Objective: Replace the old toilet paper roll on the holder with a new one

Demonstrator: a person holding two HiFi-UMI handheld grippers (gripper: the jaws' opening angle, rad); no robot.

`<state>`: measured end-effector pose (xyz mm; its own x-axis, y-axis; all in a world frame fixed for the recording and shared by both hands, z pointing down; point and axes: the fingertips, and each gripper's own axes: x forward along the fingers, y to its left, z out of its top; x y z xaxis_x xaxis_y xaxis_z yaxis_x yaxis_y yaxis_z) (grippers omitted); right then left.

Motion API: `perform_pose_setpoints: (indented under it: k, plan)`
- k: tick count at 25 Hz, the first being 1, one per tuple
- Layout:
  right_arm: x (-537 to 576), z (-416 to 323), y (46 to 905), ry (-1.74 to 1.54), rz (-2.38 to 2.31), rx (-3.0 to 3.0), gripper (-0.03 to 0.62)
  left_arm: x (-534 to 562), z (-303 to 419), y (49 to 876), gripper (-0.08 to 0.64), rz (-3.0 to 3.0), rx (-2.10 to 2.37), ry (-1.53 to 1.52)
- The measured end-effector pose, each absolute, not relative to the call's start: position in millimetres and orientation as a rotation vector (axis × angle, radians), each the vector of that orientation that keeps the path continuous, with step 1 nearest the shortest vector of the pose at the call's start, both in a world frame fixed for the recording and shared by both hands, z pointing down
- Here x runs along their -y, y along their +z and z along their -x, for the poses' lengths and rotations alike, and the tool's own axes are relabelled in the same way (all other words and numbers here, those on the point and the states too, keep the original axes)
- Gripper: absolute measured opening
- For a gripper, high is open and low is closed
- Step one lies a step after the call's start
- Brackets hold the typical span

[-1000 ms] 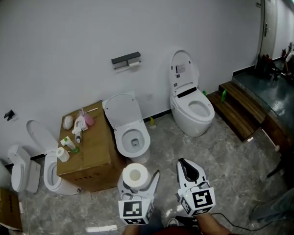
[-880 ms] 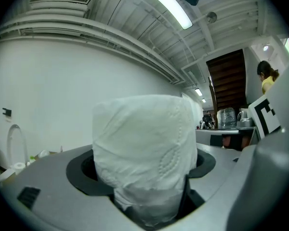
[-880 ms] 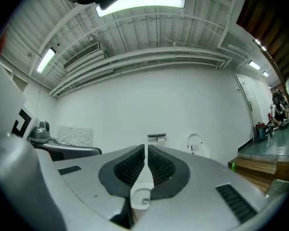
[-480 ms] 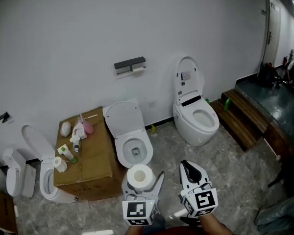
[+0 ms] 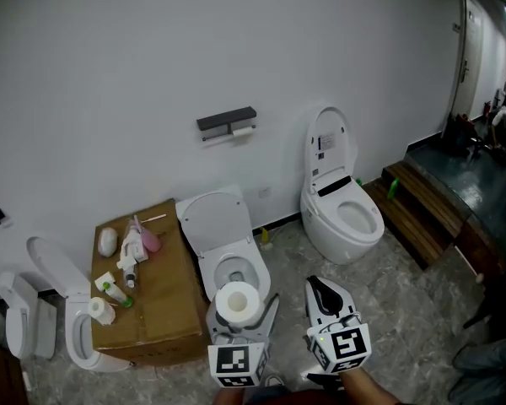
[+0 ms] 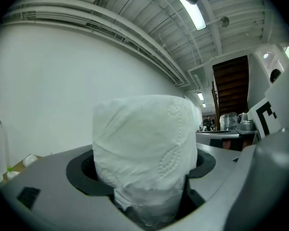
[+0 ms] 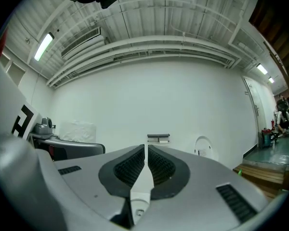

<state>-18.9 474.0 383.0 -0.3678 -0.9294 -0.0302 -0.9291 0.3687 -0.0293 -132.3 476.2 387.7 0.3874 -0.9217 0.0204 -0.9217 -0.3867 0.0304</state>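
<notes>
The wall holder (image 5: 228, 123) is well away up the wall, with what looks like the old roll (image 5: 244, 131) on it. The left gripper (image 5: 241, 312) is clamped on the new toilet paper roll (image 5: 237, 299), squashing its lower part. It's soft, so it could slip out, and the open toilet bowl (image 5: 234, 267) sits right ahead. The right gripper (image 5: 319, 287) is fully closed and empty. If it reaches the holder like that, I reckon it'll just poke the old roll.
</notes>
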Motion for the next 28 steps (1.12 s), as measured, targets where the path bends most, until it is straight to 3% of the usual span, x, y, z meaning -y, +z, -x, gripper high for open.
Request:
perform_pose_setpoints:
  k: [13,28]
  plan:
    - [-398.6,61.7,390.3,0.002,1.805,-2.554,0.034,-401.0,181.4,398.7,0.445,-2.581,1.68,0.011]
    - [-278.1,28.5,403.5,-0.041,1.78,-2.566,0.034,-281.2,149.3,420.0,0.445,-2.551,1.697,0.039]
